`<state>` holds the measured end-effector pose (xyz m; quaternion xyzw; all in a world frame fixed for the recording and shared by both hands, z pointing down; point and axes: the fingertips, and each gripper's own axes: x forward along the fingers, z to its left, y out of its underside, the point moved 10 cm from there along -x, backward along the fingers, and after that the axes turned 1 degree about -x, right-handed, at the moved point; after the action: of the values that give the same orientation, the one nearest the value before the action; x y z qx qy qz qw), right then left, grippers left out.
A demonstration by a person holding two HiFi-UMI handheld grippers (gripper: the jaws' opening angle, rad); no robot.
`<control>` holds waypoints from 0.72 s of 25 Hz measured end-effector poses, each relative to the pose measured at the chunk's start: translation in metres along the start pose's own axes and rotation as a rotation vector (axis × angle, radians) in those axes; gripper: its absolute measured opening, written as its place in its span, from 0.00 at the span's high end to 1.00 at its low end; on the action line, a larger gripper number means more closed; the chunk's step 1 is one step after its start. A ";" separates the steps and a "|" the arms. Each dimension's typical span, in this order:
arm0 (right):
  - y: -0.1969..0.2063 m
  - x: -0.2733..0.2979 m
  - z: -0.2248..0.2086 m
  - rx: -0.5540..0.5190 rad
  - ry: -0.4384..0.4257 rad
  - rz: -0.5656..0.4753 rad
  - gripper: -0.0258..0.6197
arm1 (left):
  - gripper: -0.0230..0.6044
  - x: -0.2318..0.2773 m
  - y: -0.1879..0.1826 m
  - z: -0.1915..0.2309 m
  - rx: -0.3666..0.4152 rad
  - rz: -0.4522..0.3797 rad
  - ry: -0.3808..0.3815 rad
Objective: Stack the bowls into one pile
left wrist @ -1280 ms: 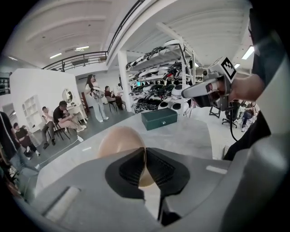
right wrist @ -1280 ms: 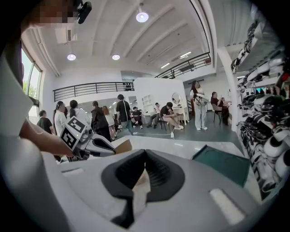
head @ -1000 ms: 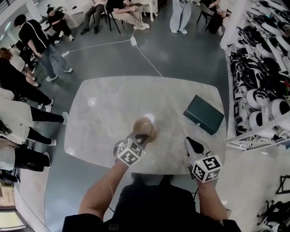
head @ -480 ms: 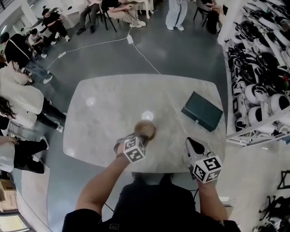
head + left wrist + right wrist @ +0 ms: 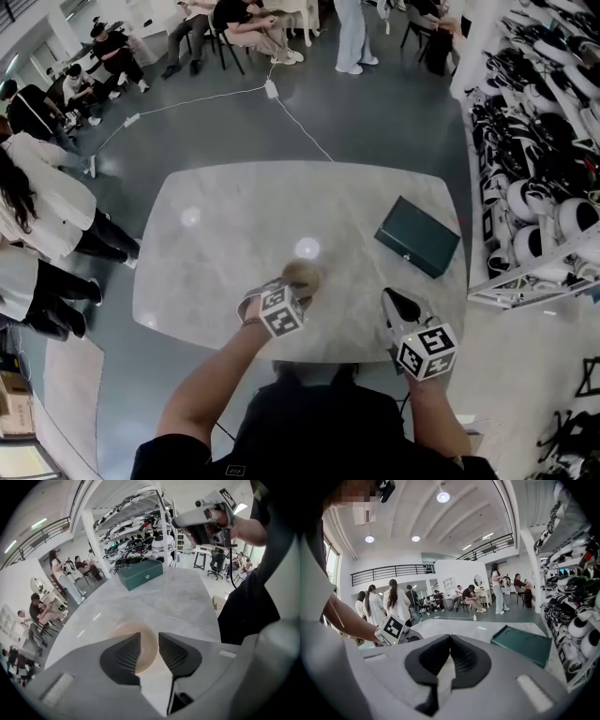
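One tan bowl point(image 5: 303, 275) shows on the desk point(image 5: 225, 216), low and just left of centre in the head view; whether more sit nested under it I cannot tell. One dark green box point(image 5: 418, 236) lies well apart from it, toward the desk's right edge. Two grippers are in view. The left gripper point(image 5: 149, 638) tilts steeply down over the bowl, its forearm reaching up from the bottom of the frame. Its jaws have just been opening and stand apart, with the bowl showing through the gap and neither pad pressing it. The right gripper point(image 5: 450, 639) hangs near the desk's lower right edge, pointing almost level, jaws together on nothing.
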<state>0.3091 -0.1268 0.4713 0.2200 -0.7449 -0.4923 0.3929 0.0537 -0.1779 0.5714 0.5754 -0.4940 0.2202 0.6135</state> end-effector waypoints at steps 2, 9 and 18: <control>-0.001 0.001 -0.002 -0.006 -0.004 0.001 0.95 | 0.76 -0.008 -0.003 0.003 -0.052 -0.050 -0.013; -0.021 0.019 0.023 -0.038 -0.002 -0.024 0.95 | 0.79 -0.065 0.015 0.019 -0.139 -0.191 -0.118; -0.043 0.056 0.110 -0.081 -0.006 -0.034 0.95 | 0.84 -0.154 0.088 0.056 -0.201 -0.352 -0.191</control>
<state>0.1852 -0.1232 0.4303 0.2151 -0.7217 -0.5293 0.3907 -0.1038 -0.1625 0.4736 0.6071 -0.4612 0.0039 0.6470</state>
